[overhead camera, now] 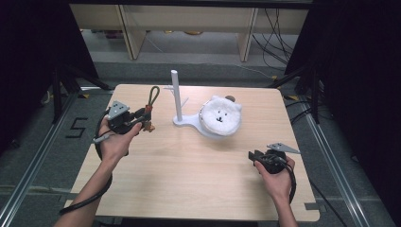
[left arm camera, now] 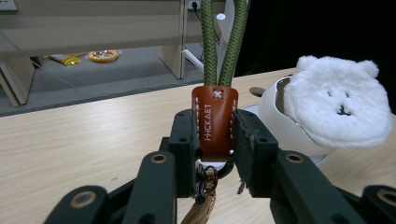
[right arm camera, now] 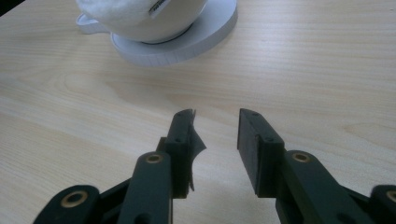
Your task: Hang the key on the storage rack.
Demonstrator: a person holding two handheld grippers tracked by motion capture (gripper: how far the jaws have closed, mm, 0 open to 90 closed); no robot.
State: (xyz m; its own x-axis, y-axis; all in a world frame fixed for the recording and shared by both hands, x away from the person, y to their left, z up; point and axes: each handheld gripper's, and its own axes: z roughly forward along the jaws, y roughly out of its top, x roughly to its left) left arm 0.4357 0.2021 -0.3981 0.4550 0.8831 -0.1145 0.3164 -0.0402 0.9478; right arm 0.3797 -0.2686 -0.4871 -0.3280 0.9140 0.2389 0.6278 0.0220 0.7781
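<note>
Ahead of both grippers lies the wooden table, the largest item in the work area. Forward and to the right of the left gripper stands the white stand, a vertical post on a flat base with short side pegs; its base also carries a white bowl holding a fluffy white bear plush. That bowl and base sit forward of the right gripper, well apart from its tips. The right gripper rests low over the table with its jaws parted to a moderate gap and nothing between them. The left gripper is clamped on the keychain strap, gripping the brown leather tab from both sides. From that tab the green cord loop rises straight up above the jaws, so the strap's long axis runs vertically, roughly parallel to the post; a metal clasp hangs below the tab between the jaws. The governing relation for the next move is judged to be this: the loop's open end points upward and the stand's pegs lie to the right of the left gripper, near but not touching. The left gripper is the nearer one to the post and already carries the strap.
</note>
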